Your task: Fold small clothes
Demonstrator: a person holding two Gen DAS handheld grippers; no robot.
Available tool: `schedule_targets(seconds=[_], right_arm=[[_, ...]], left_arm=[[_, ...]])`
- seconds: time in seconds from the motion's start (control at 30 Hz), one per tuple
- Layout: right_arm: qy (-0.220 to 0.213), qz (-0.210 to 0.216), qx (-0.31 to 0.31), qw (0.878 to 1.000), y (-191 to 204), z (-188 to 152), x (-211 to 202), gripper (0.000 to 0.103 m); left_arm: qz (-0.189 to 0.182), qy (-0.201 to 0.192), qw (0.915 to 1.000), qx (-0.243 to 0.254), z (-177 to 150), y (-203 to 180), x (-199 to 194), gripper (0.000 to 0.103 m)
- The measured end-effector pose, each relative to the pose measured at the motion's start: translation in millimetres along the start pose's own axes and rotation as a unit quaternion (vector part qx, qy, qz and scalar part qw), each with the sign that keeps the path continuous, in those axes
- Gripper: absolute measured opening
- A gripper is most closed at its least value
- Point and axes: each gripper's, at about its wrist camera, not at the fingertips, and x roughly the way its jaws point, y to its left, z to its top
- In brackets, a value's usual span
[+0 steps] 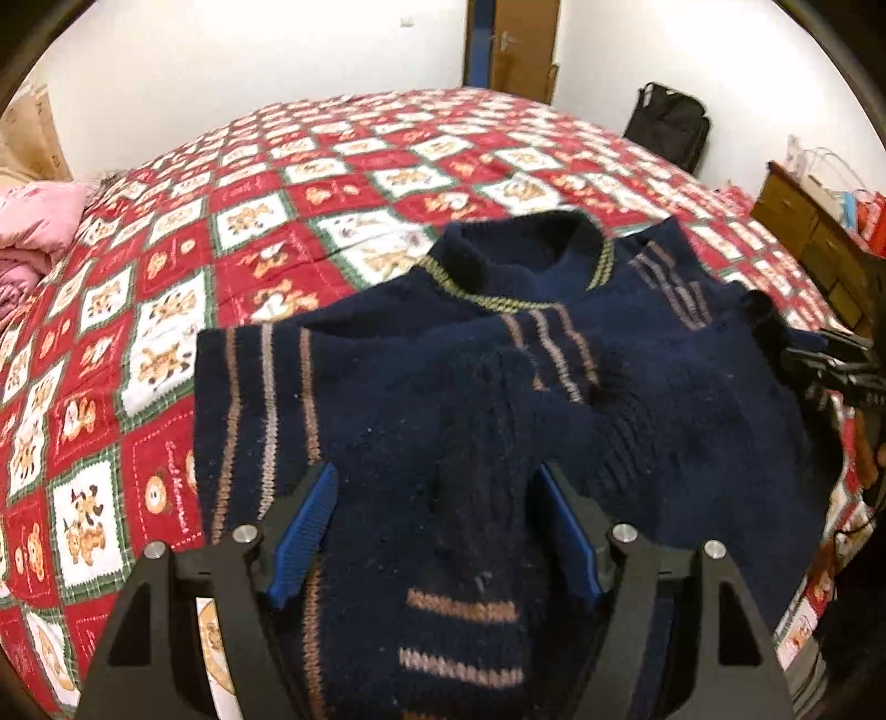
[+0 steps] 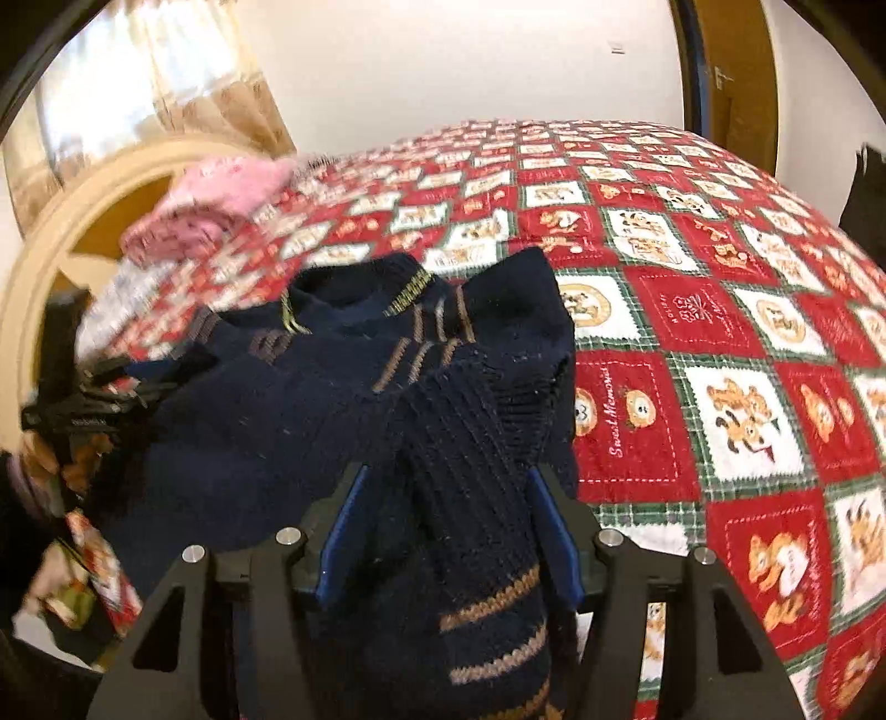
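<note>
Navy sweater spread on the bed, collar toward the far side, hem toward both cameras, body axis running away from the grippers; both sleeves already laid inward across the chest, cuffs crossing near the middle. Left gripper over the near left part of the knit, blue pads standing well apart with a striped fold between them, cloth not visibly pinched, so read as open rather than gripping. Right gripper over the near right part, jaws moderately apart around a ribbed sleeve band that rises between the pads; pads seemingly clear of the wool, so probably released, though contact at the base is hard to judge. Each gripper about equally near its own side of the hem; likely next a hold on the hem corners and a fold away toward the collar. Around: pink clothes piled at the far left edge of the bed, a black bag against the wall, a wooden dresser at right, a door beyond. Nothing on the quilt between hem and collar to block the fold; loose sleeve ends liable to slip.
</note>
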Motion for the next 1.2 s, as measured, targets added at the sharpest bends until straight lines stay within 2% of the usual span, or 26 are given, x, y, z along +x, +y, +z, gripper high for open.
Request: schedule_targets(seconds=[0.07,0.1,0.13,0.17,0.2,0.23,0.27,0.3,0.33,0.47,0.7,0.83,0.97,1.07,1.2], right_arm=[[-0.001,-0.026,-0.006,1.0,1,-1,2,0.045],[0.0,-0.039,-0.003,0.999,-1,-1,2,0.03],[-0.001,-0.035,0.011,0.999,-6,-1,0,0.023],[-0.006,-0.022,0.027,0.999,-12,-2,-3,0.021],[-0.009,-0.012,0.044,0.999,-16,-2,-6,0.017],[-0.013,-0.006,0.061,0.998,-21,-2,-11,0.015],[-0.018,-0.004,0.067,0.998,-23,-3,-14,0.015],[-0.024,0.0,0.071,0.997,-22,-3,-19,0.015],[-0.029,0.003,0.07,0.997,-19,-3,-25,0.014],[-0.052,0.012,0.045,0.998,3,0,-48,0.014],[-0.094,0.042,0.026,0.994,26,12,-84,0.014],[-0.096,0.03,0.01,0.995,34,16,-85,0.014],[-0.09,0.029,0.026,0.995,31,11,-79,0.014],[-0.097,0.033,0.029,0.994,30,12,-84,0.014],[-0.117,0.046,0.016,0.992,32,29,-102,0.014]], left_arm=[[0.001,0.002,0.9999,-0.01,-1,3,0,0.076],[-0.003,0.001,0.9998,-0.017,-1,5,-1,0.073],[-0.004,-0.001,0.9997,-0.024,-1,7,-2,0.07],[-0.006,-0.001,0.9993,-0.036,-1,10,-4,0.06],[-0.014,-0.001,0.9987,-0.05,-2,15,-5,0.045],[-0.03,0.0,0.9971,-0.07,-3,19,-6,0.035],[-0.049,0.0,0.9951,-0.086,-5,21,-7,0.018],[-0.079,-0.001,0.991,-0.108,-8,24,-10,0.014],[-0.085,-0.007,0.99,-0.113,-11,23,-13,0.014],[-0.065,-0.021,0.9943,-0.082,-16,6,-26,0.013],[-0.061,-0.071,0.991,-0.096,-10,12,-62,0.013],[-0.039,-0.059,0.9943,-0.079,-5,13,-57,0.014],[-0.025,-0.055,0.9944,-0.087,-6,15,-47,0.014],[-0.042,-0.066,0.9909,-0.11,-9,20,-56,0.013],[-0.055,-0.102,0.9872,-0.11,-5,22,-88,0.013]])
